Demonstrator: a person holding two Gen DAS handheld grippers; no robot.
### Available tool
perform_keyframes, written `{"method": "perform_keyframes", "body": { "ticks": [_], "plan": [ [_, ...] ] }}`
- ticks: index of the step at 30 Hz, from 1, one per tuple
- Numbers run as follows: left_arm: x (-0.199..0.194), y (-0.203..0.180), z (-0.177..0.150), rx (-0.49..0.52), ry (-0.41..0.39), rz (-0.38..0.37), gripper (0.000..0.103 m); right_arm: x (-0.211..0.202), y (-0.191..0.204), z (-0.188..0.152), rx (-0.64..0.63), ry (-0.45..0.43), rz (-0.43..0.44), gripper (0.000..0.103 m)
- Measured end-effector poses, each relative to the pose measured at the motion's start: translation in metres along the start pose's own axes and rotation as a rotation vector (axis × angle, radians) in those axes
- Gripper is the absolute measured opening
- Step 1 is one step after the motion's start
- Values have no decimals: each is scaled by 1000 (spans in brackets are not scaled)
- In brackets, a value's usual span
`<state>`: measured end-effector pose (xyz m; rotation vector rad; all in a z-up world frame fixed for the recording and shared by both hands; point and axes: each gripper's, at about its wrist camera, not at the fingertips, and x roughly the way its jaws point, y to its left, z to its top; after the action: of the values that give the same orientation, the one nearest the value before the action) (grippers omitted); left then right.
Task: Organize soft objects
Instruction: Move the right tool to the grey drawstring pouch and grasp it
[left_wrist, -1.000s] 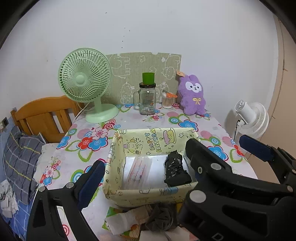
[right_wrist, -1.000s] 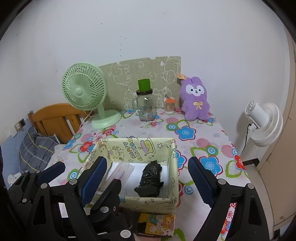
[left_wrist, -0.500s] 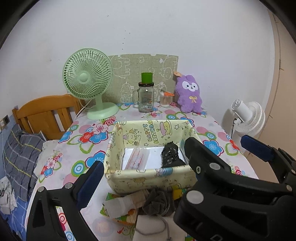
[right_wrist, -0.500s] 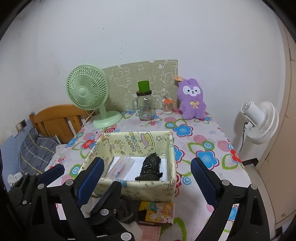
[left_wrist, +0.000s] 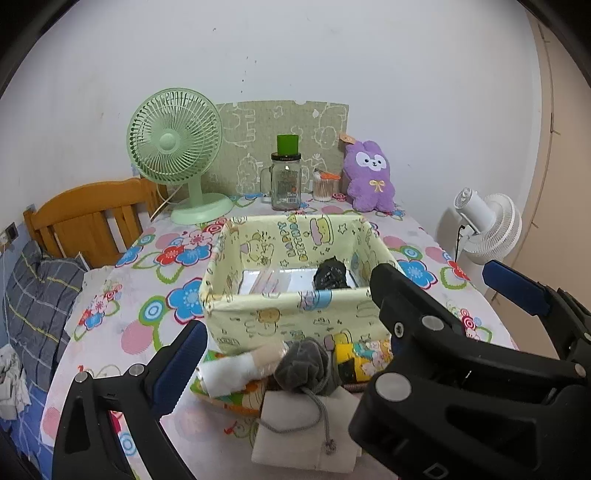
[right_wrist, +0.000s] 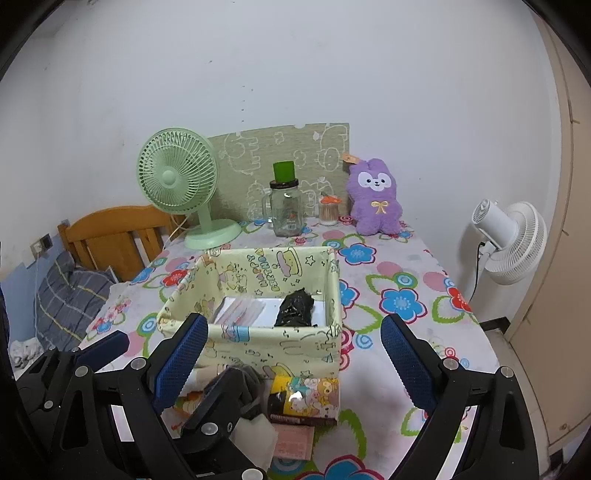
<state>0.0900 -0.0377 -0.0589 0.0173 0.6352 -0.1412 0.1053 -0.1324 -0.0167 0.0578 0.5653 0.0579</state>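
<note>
A yellow cartoon-print fabric box (left_wrist: 288, 321) (right_wrist: 258, 347) stands mid-table. Inside lie a black crumpled bag (left_wrist: 330, 275) (right_wrist: 295, 308) and a clear packet (left_wrist: 266, 282). In front of the box lie a grey drawstring pouch (left_wrist: 304, 367), a white roll (left_wrist: 236, 371), a white cloth (left_wrist: 306, 435) and a colourful cartoon packet (left_wrist: 360, 360) (right_wrist: 306, 400). My left gripper (left_wrist: 280, 369) is open above this pile, empty. My right gripper (right_wrist: 291, 358) is open over the box's front, empty. A purple plush bunny (left_wrist: 369, 177) (right_wrist: 375, 199) sits at the back.
A green desk fan (left_wrist: 177, 151), a glass jar with green lid (left_wrist: 286, 181) and a small cup of cotton swabs (left_wrist: 325, 184) stand at the table's back. A wooden chair (left_wrist: 92, 218) is left, a white fan (left_wrist: 487, 229) right of the table.
Both grippers have pulled back and lower from the box; the pile of soft items in front of it has come into fuller view. Both stay open.
</note>
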Motion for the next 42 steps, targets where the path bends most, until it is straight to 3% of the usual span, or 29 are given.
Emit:
{"method": "perform_keyframes", "body": {
  "ticks": [19, 33, 42],
  "plan": [
    [1, -3, -35, 10, 36, 1, 101, -2, 1, -33, -35, 1, 53, 96],
    [32, 23, -54, -22, 124, 10, 101, 34, 22, -55, -78, 86, 101, 94],
    [47, 38, -61, -44, 157, 22, 101, 59, 36, -62, -95, 156, 140, 85]
  ]
}}
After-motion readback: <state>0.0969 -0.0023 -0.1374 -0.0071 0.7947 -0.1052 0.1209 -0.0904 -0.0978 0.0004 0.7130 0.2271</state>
